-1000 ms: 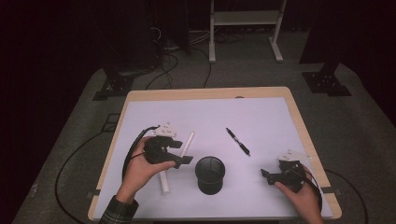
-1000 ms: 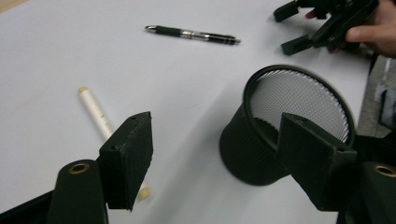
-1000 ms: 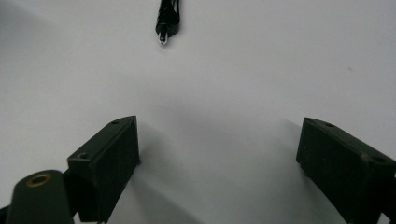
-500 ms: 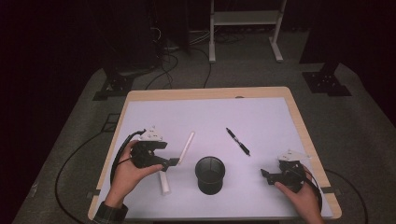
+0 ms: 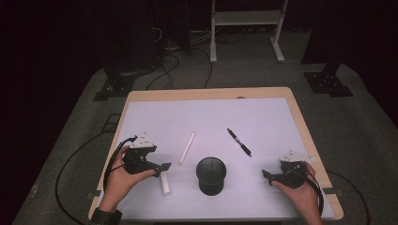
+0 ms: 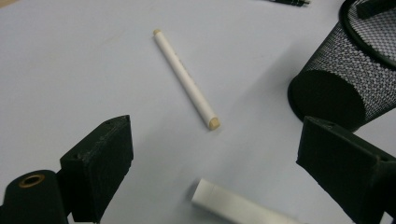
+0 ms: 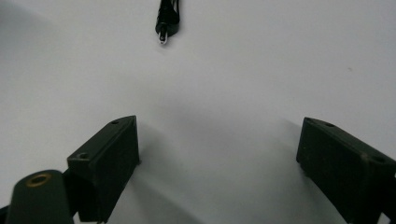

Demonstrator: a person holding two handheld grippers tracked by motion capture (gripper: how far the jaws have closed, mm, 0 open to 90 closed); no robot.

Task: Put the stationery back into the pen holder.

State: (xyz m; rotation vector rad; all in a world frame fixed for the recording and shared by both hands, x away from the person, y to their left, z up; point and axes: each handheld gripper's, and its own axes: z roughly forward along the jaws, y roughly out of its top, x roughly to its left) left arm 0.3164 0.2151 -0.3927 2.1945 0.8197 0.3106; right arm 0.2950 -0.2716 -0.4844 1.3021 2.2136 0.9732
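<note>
My left gripper (image 5: 165,167) hovers low at the table's near left, held in a hand. Its jaws have just been opening and stand wide apart in the left gripper view (image 6: 215,135). A short white block (image 6: 238,205) lies flat on the table under the gap, untouched by either jaw; in the high view this block (image 5: 165,183) sits just in front of the fingertips. A white pen (image 5: 187,147) lies beyond it, also seen ahead of the jaws (image 6: 186,78). My right gripper (image 5: 265,175) rests open at the near right, nothing between its jaws (image 7: 217,126).
A black mesh cup (image 5: 211,175) stands upright between the two grippers, close to the left gripper's right jaw (image 6: 336,79). A black pen (image 5: 239,141) lies right of centre, its tip ahead of the right gripper (image 7: 166,21). The wooden table edge (image 5: 319,159) borders the white mat.
My left gripper has moved left and toward the near edge, sinking closer to the table, away from the white pen. The right gripper, cup, pens and block have stayed put.
</note>
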